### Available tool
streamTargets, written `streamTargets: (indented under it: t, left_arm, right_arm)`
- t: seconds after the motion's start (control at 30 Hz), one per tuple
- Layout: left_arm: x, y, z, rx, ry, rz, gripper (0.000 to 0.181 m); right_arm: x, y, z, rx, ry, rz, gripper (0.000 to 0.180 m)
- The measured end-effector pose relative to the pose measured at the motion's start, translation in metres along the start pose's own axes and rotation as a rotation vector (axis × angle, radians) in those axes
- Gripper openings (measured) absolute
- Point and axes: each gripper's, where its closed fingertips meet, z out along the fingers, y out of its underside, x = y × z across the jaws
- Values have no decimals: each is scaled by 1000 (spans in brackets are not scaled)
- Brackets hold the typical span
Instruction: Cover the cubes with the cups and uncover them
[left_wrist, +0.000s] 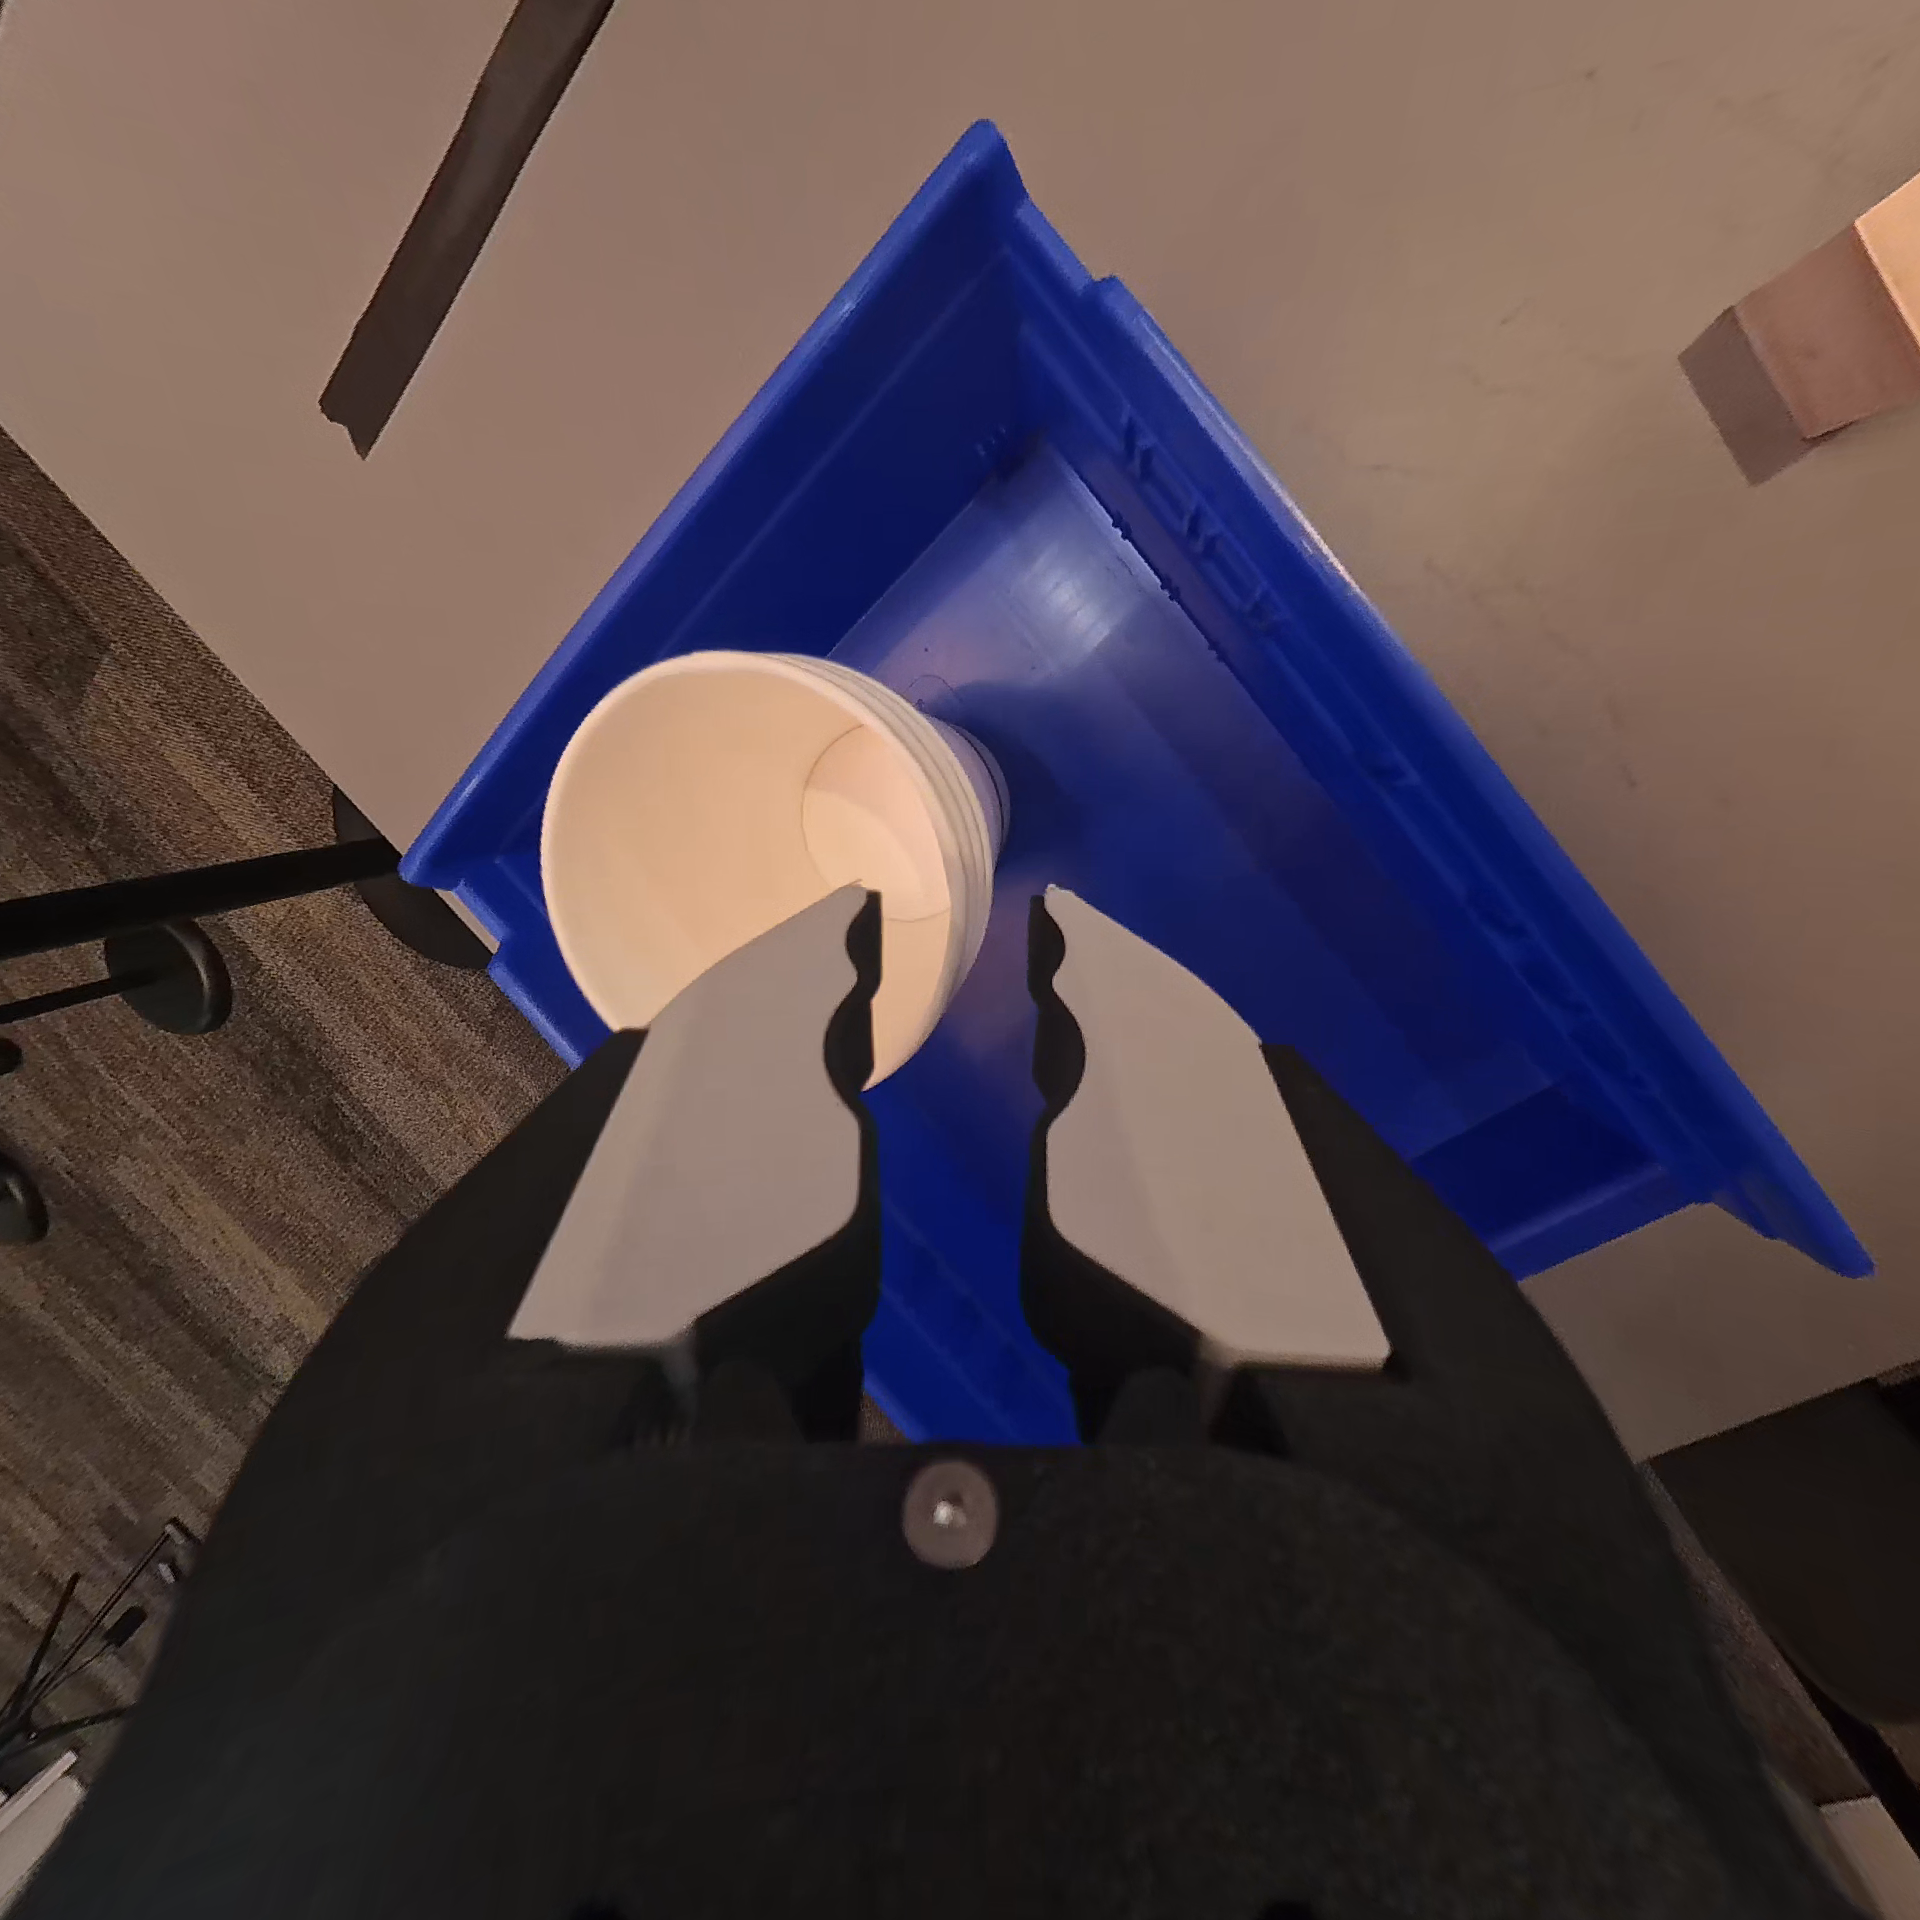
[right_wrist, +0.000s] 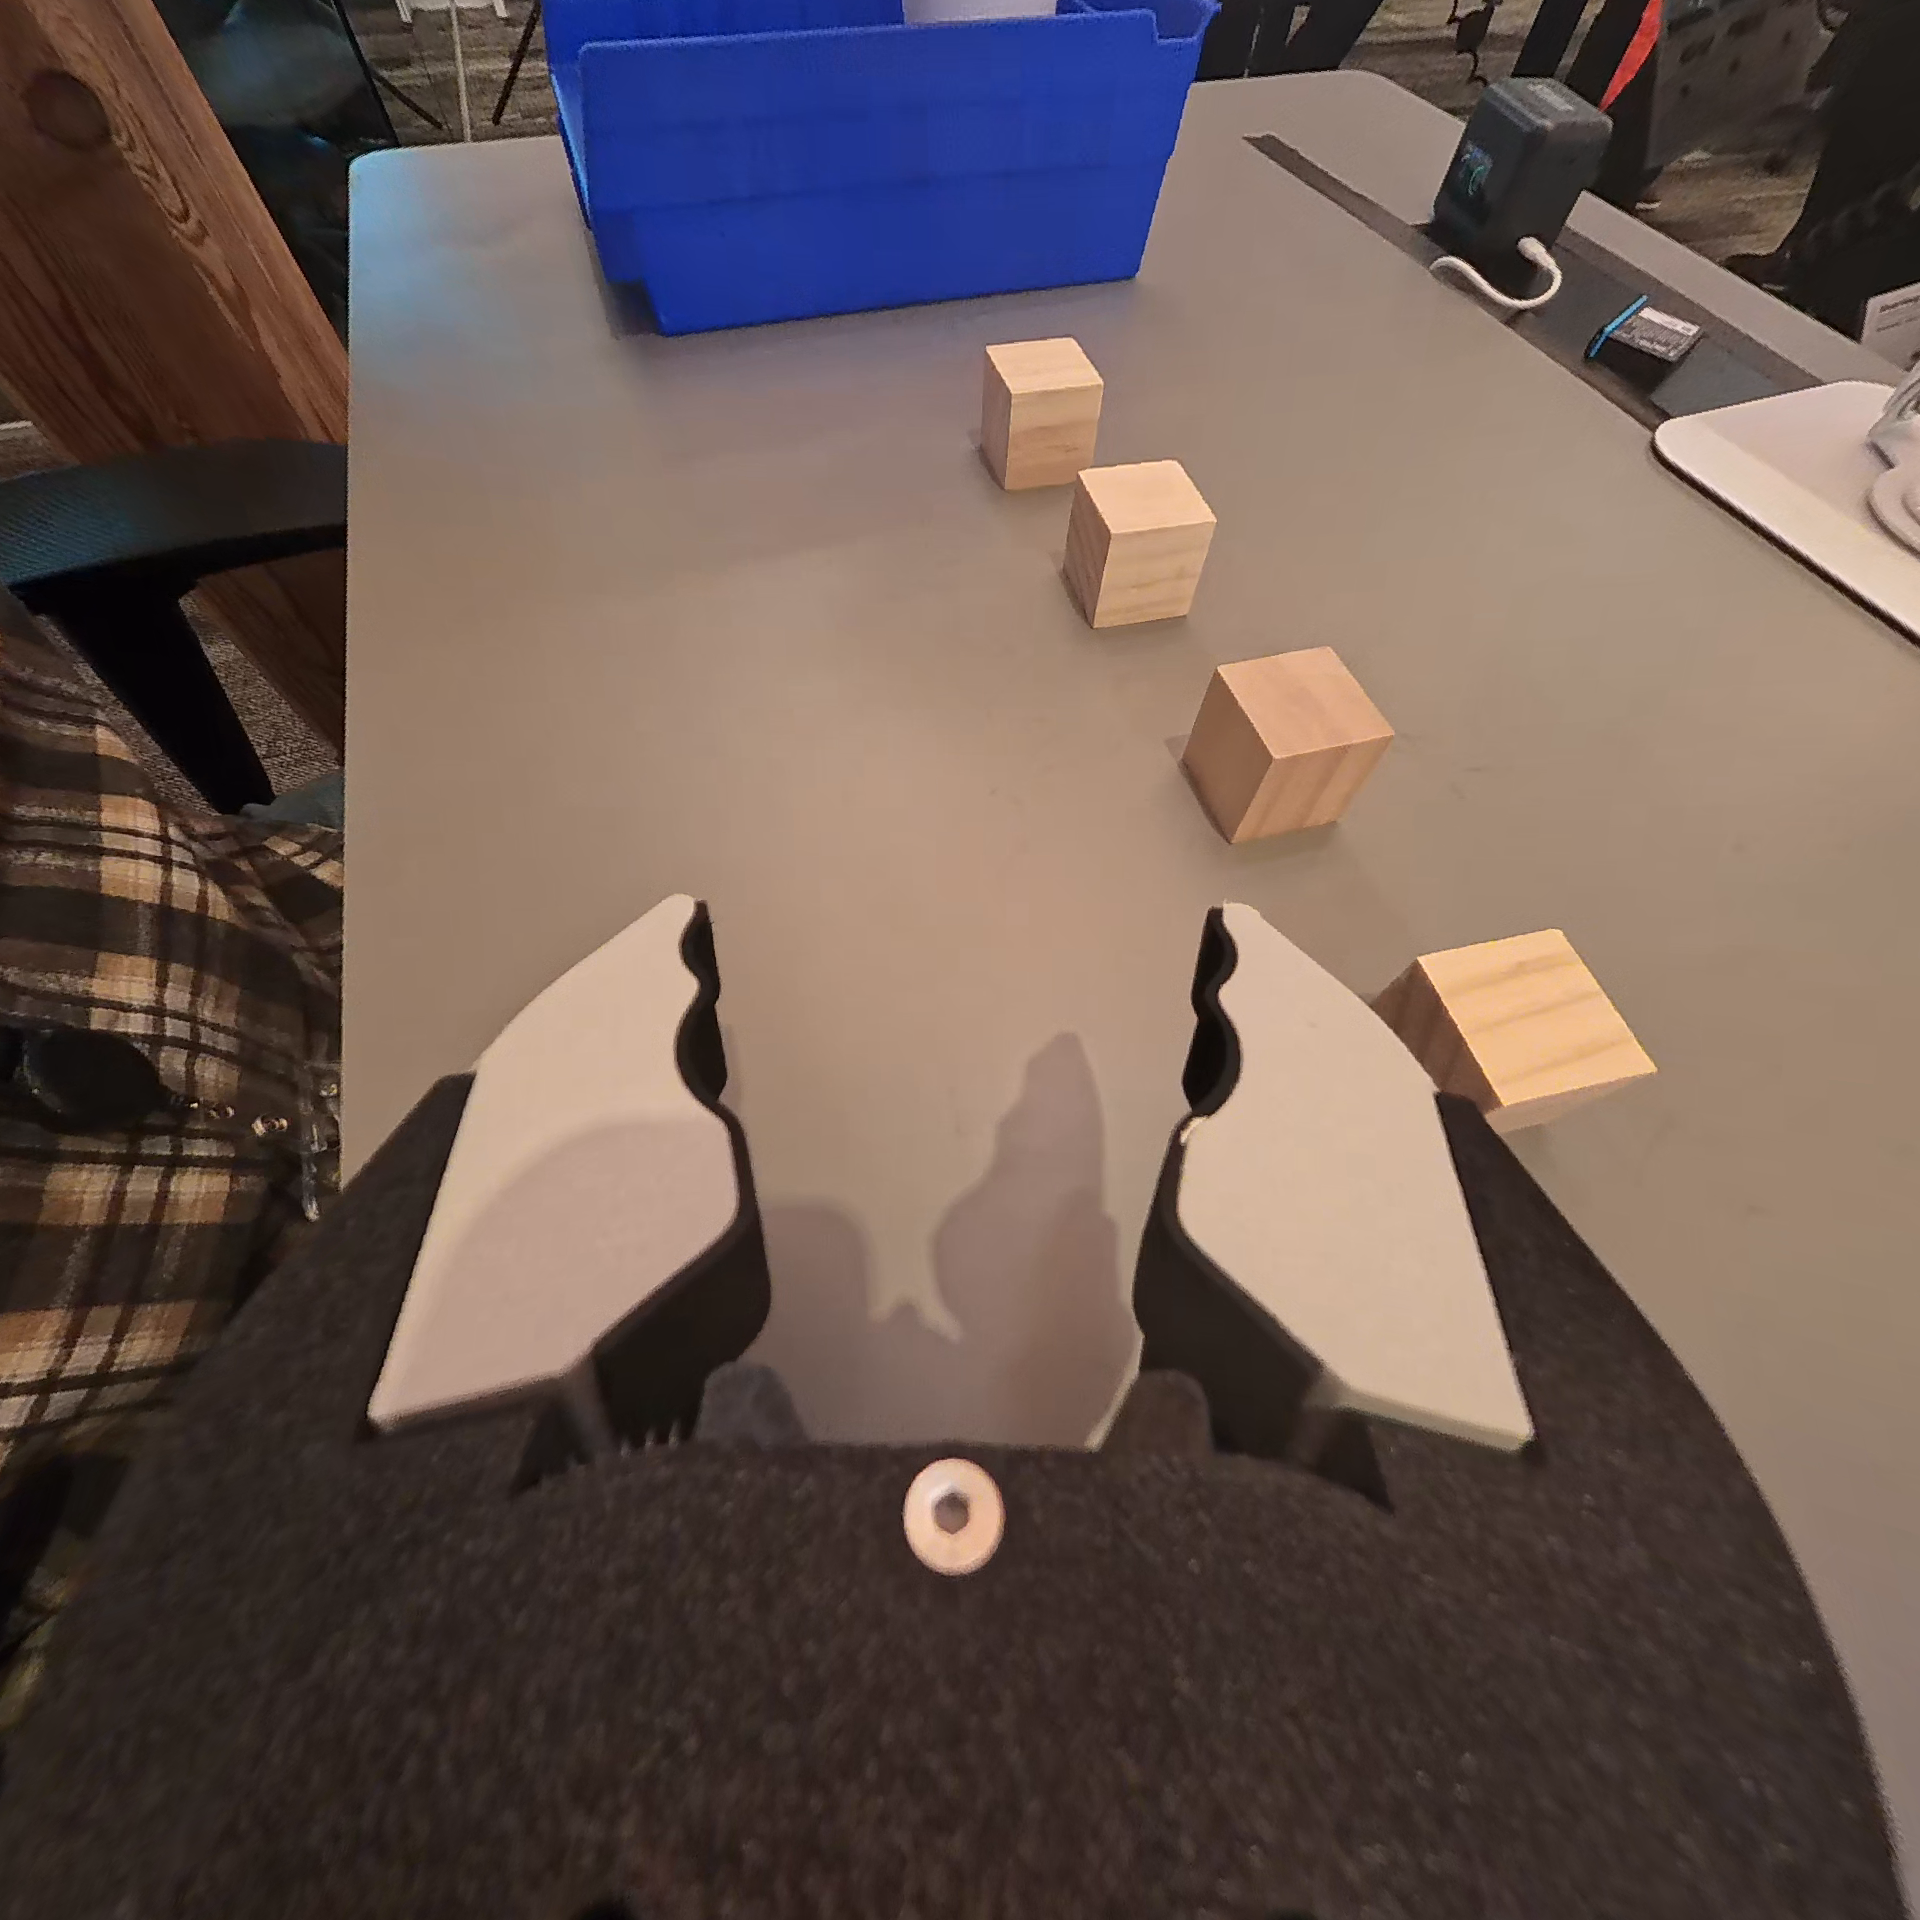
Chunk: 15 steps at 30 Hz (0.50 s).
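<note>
A stack of white paper cups (left_wrist: 717, 831) stands in a blue bin (left_wrist: 727, 488), mouth up, near one end. My left gripper (left_wrist: 951, 899) is open just above it, one finger over the top cup's inside and the other outside its rim, so the cup wall sits between the jaws without being clamped. Several wooden cubes stand in a row on the grey table (right_wrist: 644, 675), the farthest (right_wrist: 1042, 410) near the bin (right_wrist: 862, 187) and the nearest (right_wrist: 1517, 1023) just right of my right gripper (right_wrist: 956, 914). That gripper is open and empty above the table. One cube (left_wrist: 1808, 343) shows in the left wrist view.
A black device with a white cable (right_wrist: 1507, 166) and a white tray (right_wrist: 1787, 468) sit at the table's right side. A person's plaid sleeve (right_wrist: 135, 1039) and a black chair arm (right_wrist: 156, 520) are at the left edge. A wooden post (right_wrist: 156, 208) stands behind.
</note>
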Motion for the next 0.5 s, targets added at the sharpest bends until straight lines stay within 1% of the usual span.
streamTargets:
  t: [0.33, 0.43, 0.5]
  left_arm:
    - [-2, 3, 5, -19, 0, -24, 23]
    - [0, 5, 8, -37, 12, -22, 20]
    - [1, 6, 9, -38, 20, -21, 14]
  right_arm:
    - [0, -3, -2, 11, 0, 4, 87]
    - [0, -4, -2, 11, 2, 3, 87]
    - [1, -4, -2, 12, 3, 3, 87]
